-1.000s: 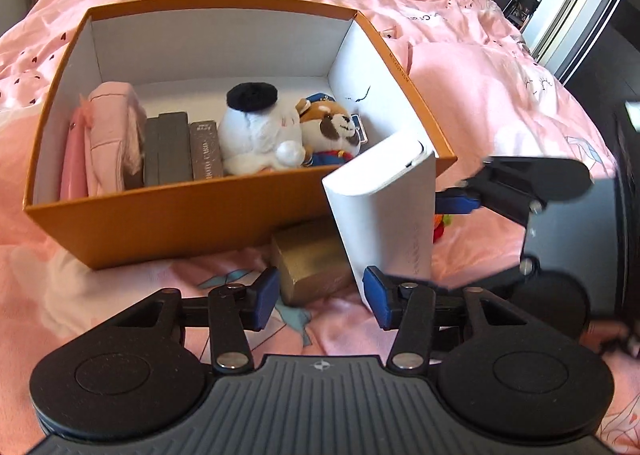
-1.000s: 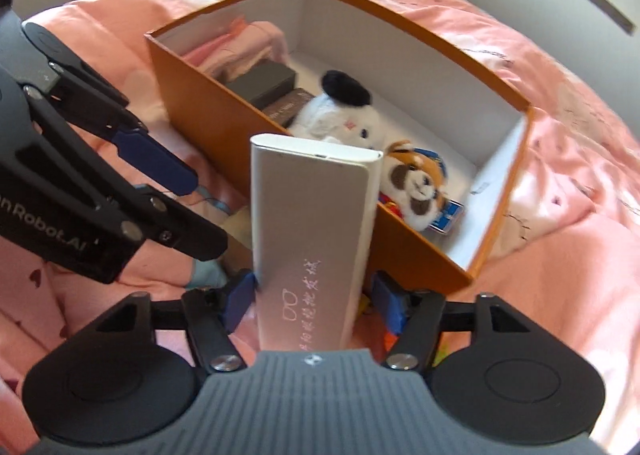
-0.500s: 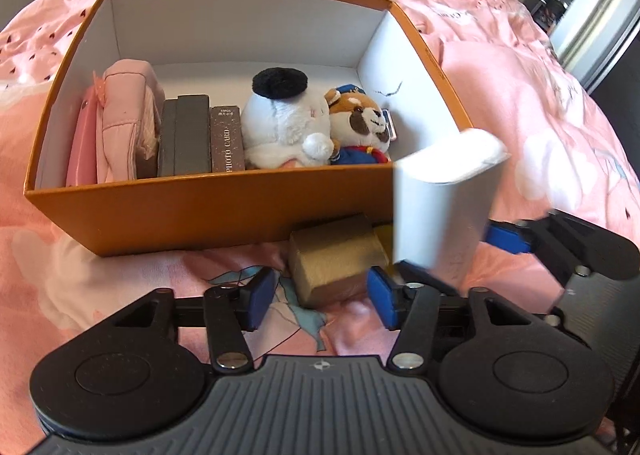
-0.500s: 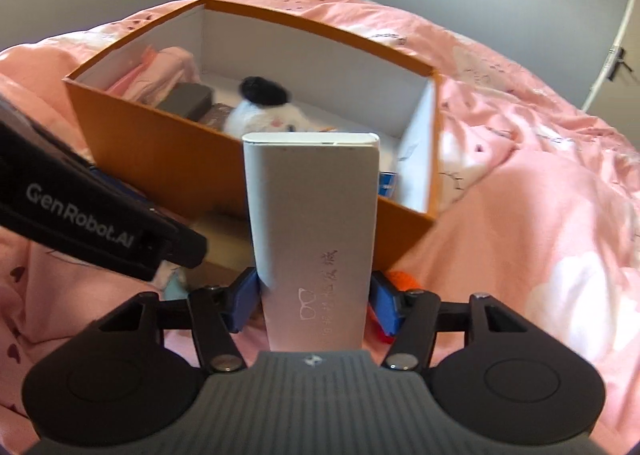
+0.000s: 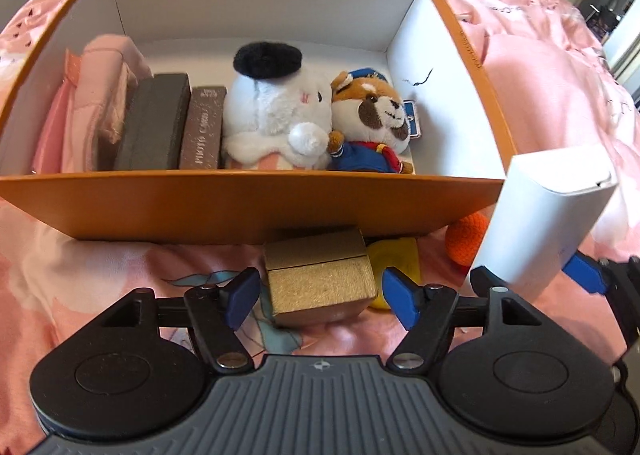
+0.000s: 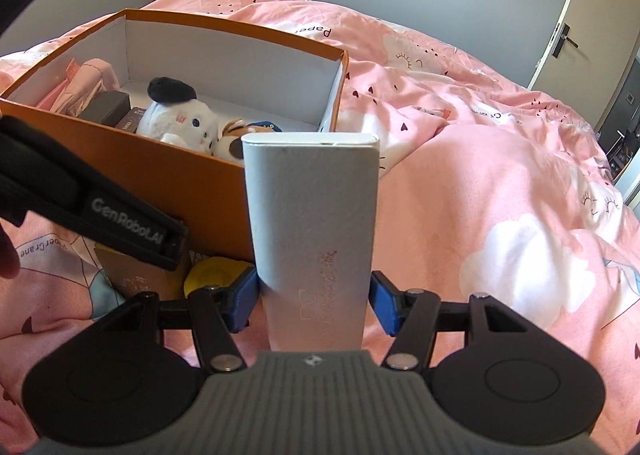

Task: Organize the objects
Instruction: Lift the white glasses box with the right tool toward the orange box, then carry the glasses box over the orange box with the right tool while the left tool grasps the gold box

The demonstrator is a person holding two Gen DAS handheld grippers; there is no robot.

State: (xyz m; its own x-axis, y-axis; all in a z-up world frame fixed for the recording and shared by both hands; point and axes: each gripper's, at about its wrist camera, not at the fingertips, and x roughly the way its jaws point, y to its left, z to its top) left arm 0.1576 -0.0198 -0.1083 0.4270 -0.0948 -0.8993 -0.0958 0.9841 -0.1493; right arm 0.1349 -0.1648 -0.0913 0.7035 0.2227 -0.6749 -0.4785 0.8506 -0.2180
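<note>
An orange box (image 5: 248,199) with white inside stands on the pink bed; it also shows in the right wrist view (image 6: 168,171). It holds a white plush (image 5: 276,115), a fox plush (image 5: 372,123), dark cases (image 5: 156,123) and a pink pouch (image 5: 108,87). My right gripper (image 6: 313,301) is shut on a white glasses case (image 6: 312,235), held upright to the right of the box; the case also shows in the left wrist view (image 5: 540,223). My left gripper (image 5: 322,293) is open, its fingers either side of a gold box (image 5: 320,279) on the bed.
A yellow object (image 5: 394,255) and an orange knitted ball (image 5: 466,239) lie by the box's front right corner. Pink bedding (image 6: 500,175) spreads to the right. A door (image 6: 580,15) and grey wall stand behind the bed.
The right gripper has carried the glasses case to the right, away from the box's corner. The left gripper has moved forward and now straddles the gold box.
</note>
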